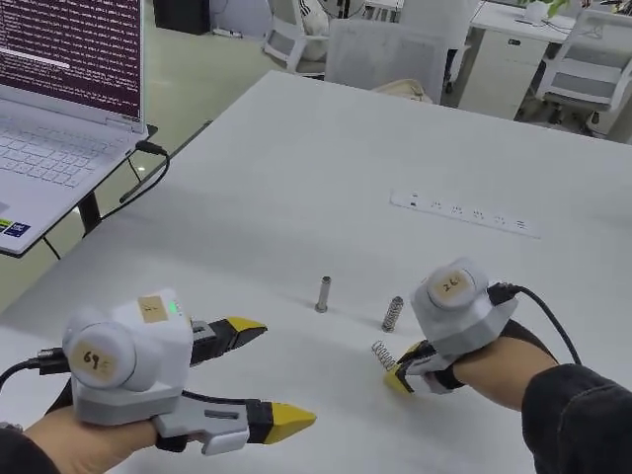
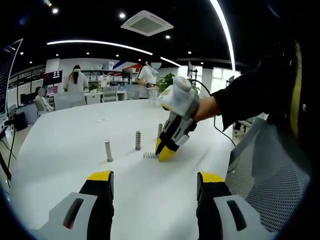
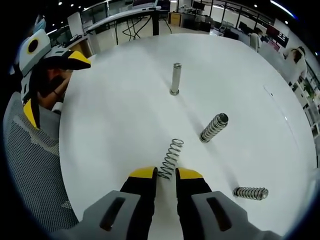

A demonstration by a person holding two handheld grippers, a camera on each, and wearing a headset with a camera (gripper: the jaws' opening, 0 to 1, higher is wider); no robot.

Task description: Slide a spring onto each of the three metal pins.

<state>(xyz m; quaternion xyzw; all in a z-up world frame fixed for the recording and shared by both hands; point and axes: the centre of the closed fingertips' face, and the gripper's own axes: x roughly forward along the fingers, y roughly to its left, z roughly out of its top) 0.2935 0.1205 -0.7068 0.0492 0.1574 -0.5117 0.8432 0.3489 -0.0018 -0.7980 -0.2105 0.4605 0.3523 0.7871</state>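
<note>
Head view: the right gripper (image 1: pixel 398 375) has its fingers closed narrow on the near end of a spring (image 1: pixel 383 353). The spring pokes out up and to the left, low over the desk (image 1: pixel 296 168). The bare pin (image 1: pixel 323 294) stands upright beyond it, and a sprung pin (image 1: pixel 393 314) stands just to that pin's right. The left gripper (image 1: pixel 267 373), fingers wide and holding nothing, sits well to the left. The power strip (image 1: pixel 464 212) and laptop (image 1: pixel 59 109) are well clear.

Left gripper view: across the desk, the right gripper (image 2: pixel 162 152) holds the spring (image 2: pixel 149 155) near-level, pointing toward the bare pin (image 2: pixel 108 151). A sprung pin (image 2: pixel 138 140) is between them and slightly behind, and another sprung pin (image 2: pixel 160 131) is partly hidden by the gripper.

Right gripper view: the spring (image 3: pixel 171 157) runs straight out from the fingers (image 3: pixel 145 175), its long axis aimed nearly at the bare pin (image 3: pixel 176 79) ahead, with open desk between. The first sprung pin (image 3: pixel 214 127) is off to the right of that line, and a second (image 3: pixel 250 192) is further right. The right hand is nearer, and the spring probably has to be tipped upright over the pin top.
</note>
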